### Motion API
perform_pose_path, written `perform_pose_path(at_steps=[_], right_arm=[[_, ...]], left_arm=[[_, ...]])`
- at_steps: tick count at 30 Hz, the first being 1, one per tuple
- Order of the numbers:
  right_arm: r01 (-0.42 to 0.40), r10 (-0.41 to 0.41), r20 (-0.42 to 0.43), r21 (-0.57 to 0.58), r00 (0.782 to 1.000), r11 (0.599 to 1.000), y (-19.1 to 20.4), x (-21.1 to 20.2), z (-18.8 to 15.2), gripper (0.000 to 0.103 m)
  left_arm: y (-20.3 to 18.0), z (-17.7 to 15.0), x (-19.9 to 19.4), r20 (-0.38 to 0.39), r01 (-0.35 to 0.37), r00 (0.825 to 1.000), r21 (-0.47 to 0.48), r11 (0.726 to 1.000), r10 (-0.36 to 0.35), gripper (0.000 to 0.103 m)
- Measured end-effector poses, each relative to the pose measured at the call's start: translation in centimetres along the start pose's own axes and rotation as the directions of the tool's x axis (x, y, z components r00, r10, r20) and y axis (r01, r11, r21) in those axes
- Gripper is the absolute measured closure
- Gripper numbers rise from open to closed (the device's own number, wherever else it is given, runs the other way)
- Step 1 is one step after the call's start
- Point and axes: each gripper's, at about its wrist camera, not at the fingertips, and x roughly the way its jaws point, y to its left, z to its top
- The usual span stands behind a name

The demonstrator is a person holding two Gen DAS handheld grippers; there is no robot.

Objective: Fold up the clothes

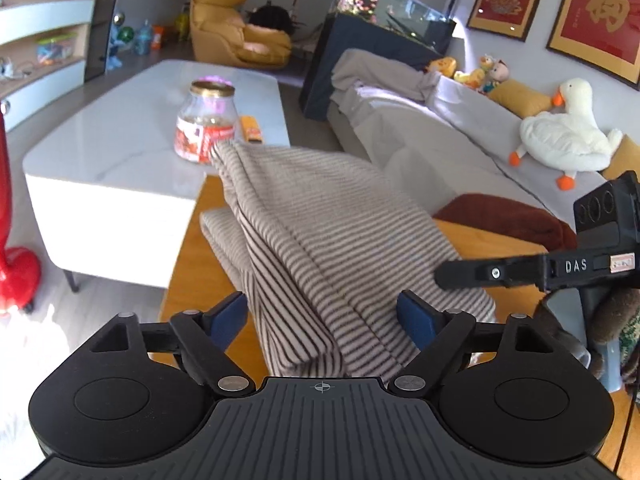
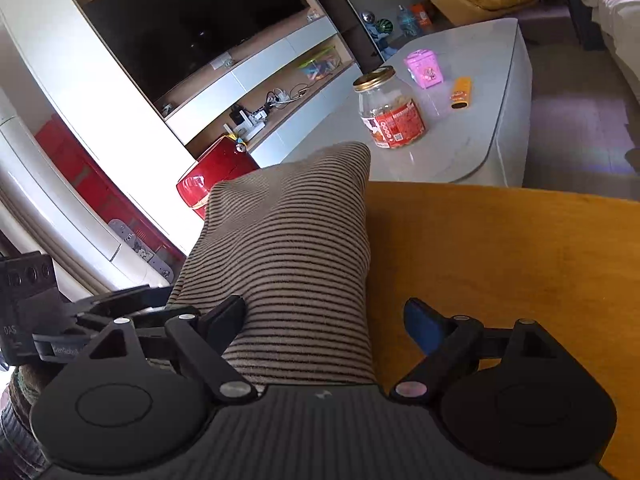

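A beige garment with thin dark stripes [image 1: 304, 232] lies folded in a bunched pile on the orange wooden table [image 1: 188, 280]. My left gripper [image 1: 322, 320] is open, its blue pads either side of the garment's near end, not closed on it. My right gripper shows from the side in the left wrist view [image 1: 452, 274], over the garment's right edge. In the right wrist view the same garment [image 2: 292, 248] runs up between the open fingers of my right gripper [image 2: 324, 322], and the orange table [image 2: 500, 264] lies to its right. The left gripper's body [image 2: 48, 320] shows at the left edge.
A white coffee table [image 1: 120, 148] beyond the orange one holds a glass jar [image 1: 206, 120], an orange packet [image 1: 251, 130] and a pink box [image 2: 425, 68]. A grey sofa [image 1: 460, 148] with a plush goose [image 1: 560, 136] stands right. A brown cloth [image 1: 504, 216] lies near the table's far right.
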Motion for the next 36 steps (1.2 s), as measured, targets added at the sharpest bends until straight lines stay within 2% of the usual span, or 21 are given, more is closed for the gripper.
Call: perform_pose_path(at_steps=[1,2,3,6,10,12,16,18,22,25,27,28,30,32,34,36], right_arm=[[-0.023,0.023,-0.010,0.019,1.000,1.000,0.2,0.2,0.0,0.016],[-0.045,0.046,-0.020,0.039,0.999,0.998,0.3,0.3,0.0,0.029],[-0.054,0.054,-0.020,0.034,0.998,0.998,0.9,0.3,0.0,0.035],[-0.008,0.018,0.066,-0.142,0.998,0.990,4.3,-1.9,0.6,0.040],[0.134,-0.124,0.067,-0.188,0.990,0.973,4.0,-1.5,0.8,0.045],[0.158,-0.148,0.068,-0.164,0.987,0.974,2.5,-1.1,0.1,0.036],[0.169,-0.163,0.071,-0.093,0.984,0.981,1.6,-1.1,-0.6,0.032],[0.203,-0.194,0.086,-0.122,0.977,0.971,2.2,-1.2,-1.2,0.026],[0.230,-0.220,0.092,-0.122,0.971,0.965,2.6,-1.9,-2.0,0.022],[0.259,-0.247,0.102,-0.139,0.964,0.956,3.4,-3.0,-2.9,0.021],[0.292,-0.274,0.121,-0.180,0.954,0.939,4.2,-4.1,-3.9,0.017],[0.311,-0.286,0.141,-0.212,0.948,0.926,4.8,-4.8,-4.6,0.015],[0.346,-0.304,0.185,-0.279,0.935,0.896,5.9,-6.2,-6.1,0.008],[0.359,-0.305,0.210,-0.314,0.929,0.879,6.7,-7.3,-7.4,0.005],[0.339,-0.280,0.218,-0.319,0.935,0.885,7.4,-8.3,-8.2,0.004],[0.321,-0.252,0.234,-0.329,0.939,0.888,8.3,-9.5,-8.9,0.000]], left_arm=[[0.3,-0.2,0.3,-0.006,0.019,1.000,-0.034,0.999,-0.020,0.021],[0.8,-0.2,0.4,-0.002,0.042,0.999,-0.073,0.996,-0.042,0.023],[1.1,-0.1,0.5,0.006,0.061,0.998,-0.101,0.993,-0.061,0.024],[1.9,0.2,1.0,0.025,0.109,0.994,-0.149,0.983,-0.106,0.024],[2.1,-0.4,2.5,0.024,0.102,0.995,-0.139,0.985,-0.100,0.021],[1.1,-0.4,2.6,0.023,0.073,0.997,-0.115,0.991,-0.070,0.019],[0.1,-0.7,2.3,0.028,0.020,0.999,-0.093,0.995,-0.017,0.016],[-0.1,-0.8,2.2,0.028,0.005,1.000,-0.102,0.995,-0.002,0.015],[-0.7,-0.9,1.5,0.034,-0.033,0.999,-0.107,0.994,0.037,0.015],[-1.9,-0.4,-0.3,0.090,-0.073,0.993,-0.062,0.995,0.078,0.016],[-2.7,-0.1,-1.5,0.128,-0.101,0.986,-0.034,0.994,0.104,0.021],[-3.2,0.3,-2.3,0.170,-0.109,0.979,-0.012,0.994,0.109,0.021],[-4.1,1.9,-4.0,0.274,-0.097,0.958,0.026,0.995,0.086,0.015],[-4.5,4.2,-4.3,0.334,-0.064,0.941,0.045,0.997,0.046,0.007],[-3.8,6.3,-2.3,0.306,-0.060,0.951,0.037,0.997,0.046,0.007],[-2.6,7.6,0.5,0.243,-0.090,0.967,0.022,0.996,0.082,0.010]])
